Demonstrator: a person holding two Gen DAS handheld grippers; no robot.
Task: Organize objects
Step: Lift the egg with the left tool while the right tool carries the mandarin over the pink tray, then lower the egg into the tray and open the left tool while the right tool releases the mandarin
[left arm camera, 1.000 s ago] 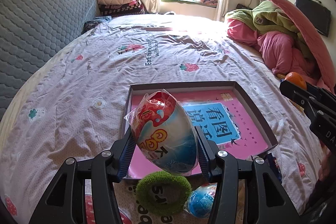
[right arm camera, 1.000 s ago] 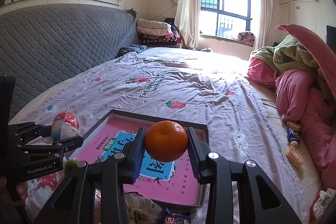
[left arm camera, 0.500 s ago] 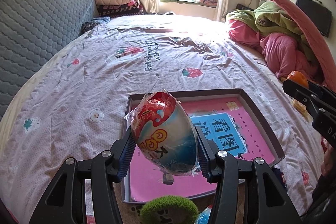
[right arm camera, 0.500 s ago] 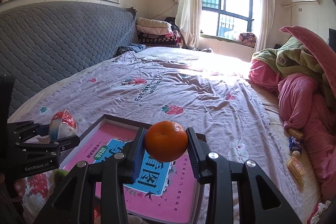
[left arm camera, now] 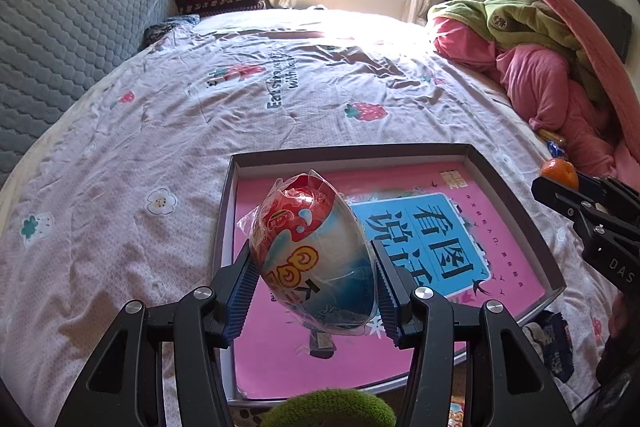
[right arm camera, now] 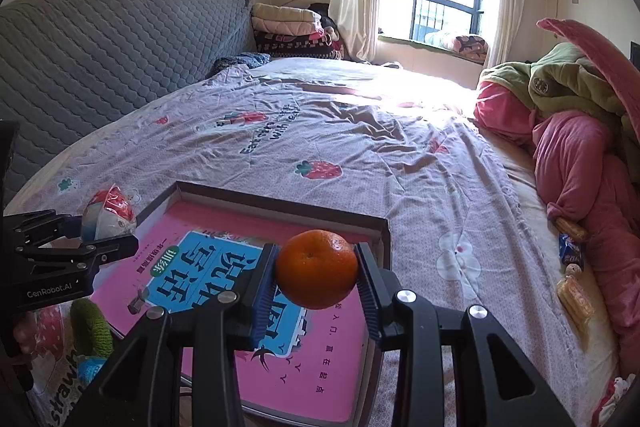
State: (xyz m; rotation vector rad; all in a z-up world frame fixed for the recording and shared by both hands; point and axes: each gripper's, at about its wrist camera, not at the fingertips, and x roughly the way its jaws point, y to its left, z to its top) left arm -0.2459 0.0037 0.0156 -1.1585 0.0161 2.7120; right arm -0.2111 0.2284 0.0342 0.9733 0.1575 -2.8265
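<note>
My left gripper (left arm camera: 314, 285) is shut on a wrapped red, white and blue toy egg (left arm camera: 312, 251) and holds it over the near left part of a shallow grey box (left arm camera: 348, 153) lined with a pink and blue sheet. My right gripper (right arm camera: 316, 283) is shut on an orange mandarin (right arm camera: 316, 269) above the box's right side (right arm camera: 384, 227). The left gripper with the egg (right arm camera: 108, 213) shows at the left of the right wrist view. The mandarin (left arm camera: 559, 173) shows at the right edge of the left wrist view.
The box lies on a bed with a strawberry-print sheet (left arm camera: 280, 87). A green fuzzy ring (left arm camera: 332, 407) and a blue ball (right arm camera: 90, 367) lie near the box's front. Pink and green quilts (right arm camera: 580, 131) pile at right, with snack packets (right arm camera: 572, 291) beside them. A grey headboard (right arm camera: 100, 39) stands left.
Both grippers have moved forward over the box with their loads. The green ring and blue ball have slid toward the bottom edge of the left wrist view.
</note>
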